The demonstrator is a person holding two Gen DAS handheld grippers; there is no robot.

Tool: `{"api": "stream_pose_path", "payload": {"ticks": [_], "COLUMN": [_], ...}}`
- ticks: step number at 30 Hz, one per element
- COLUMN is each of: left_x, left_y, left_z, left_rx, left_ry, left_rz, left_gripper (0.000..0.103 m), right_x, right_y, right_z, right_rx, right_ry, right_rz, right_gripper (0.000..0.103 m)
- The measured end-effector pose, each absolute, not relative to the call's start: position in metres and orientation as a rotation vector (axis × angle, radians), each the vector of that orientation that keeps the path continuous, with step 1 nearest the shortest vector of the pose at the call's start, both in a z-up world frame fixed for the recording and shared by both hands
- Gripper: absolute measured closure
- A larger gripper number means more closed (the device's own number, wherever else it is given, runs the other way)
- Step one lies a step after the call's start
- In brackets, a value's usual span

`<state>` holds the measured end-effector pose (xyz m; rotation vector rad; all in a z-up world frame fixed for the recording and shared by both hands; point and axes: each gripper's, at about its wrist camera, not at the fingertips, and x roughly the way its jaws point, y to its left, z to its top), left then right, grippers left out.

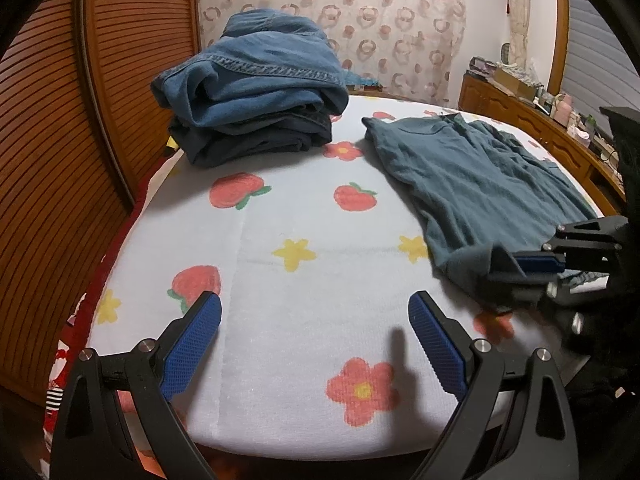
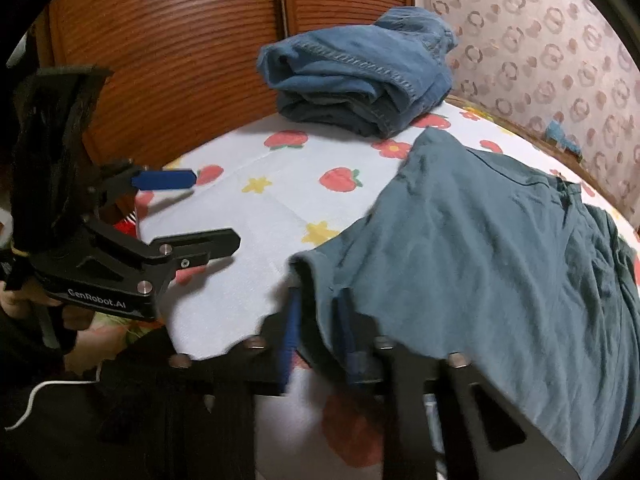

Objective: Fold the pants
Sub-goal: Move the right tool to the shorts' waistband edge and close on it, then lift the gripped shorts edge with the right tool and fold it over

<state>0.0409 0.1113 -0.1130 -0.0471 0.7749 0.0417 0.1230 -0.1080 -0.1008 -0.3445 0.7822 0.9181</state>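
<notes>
Left wrist view: floral sheet [image 1: 280,216] is taking up most of it, teal pants [image 1: 472,184] lying at 2 o'clock, right gripper [image 1: 508,268] pinching their near hem, left gripper [image 1: 314,320] hovering wide open, holding nothing.

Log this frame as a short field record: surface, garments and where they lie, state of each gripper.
surface: bed sheet with a fruit and flower print
garment in work: teal pants, spread on the right side, wrinkled
stack: folded denim pile at the far left corner, apart from the teal pants
left gripper: jaws wide open, nothing between them, above bare sheet
right gripper: jaws closed on the near hem of the teal pants, image blurred
backdrop: slatted wooden doors
</notes>
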Motion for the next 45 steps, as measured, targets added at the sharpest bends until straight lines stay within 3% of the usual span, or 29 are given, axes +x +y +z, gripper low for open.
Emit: {"api": "stream_pose_path", "payload": {"ticks": [19, 29, 45], "left_x": [0.074, 0.093, 0.117], "left_y": [0.028, -0.040, -0.098], "left_z": [-0.076, -0.056, -0.088], "left_rx": [0.036, 0.097, 0.236], "left_ry": [0.715, 0.704, 0.816], "left_rz": [-0.176, -0.367, -0.408], "left_gripper": [0.008, 0.008, 0.009], "right_x": [0.118, 0.098, 0.107], "right_y": [-0.249, -0.284, -0.287], "right_z": [-0.042, -0.039, -0.028], "right_rx": [-0.087, -0.037, 0.021], "right_ry": [0.627, 0.617, 0.611], "right_rz": [0.686, 0.558, 0.489], "right_gripper": [0.099, 0.099, 0.099]}}
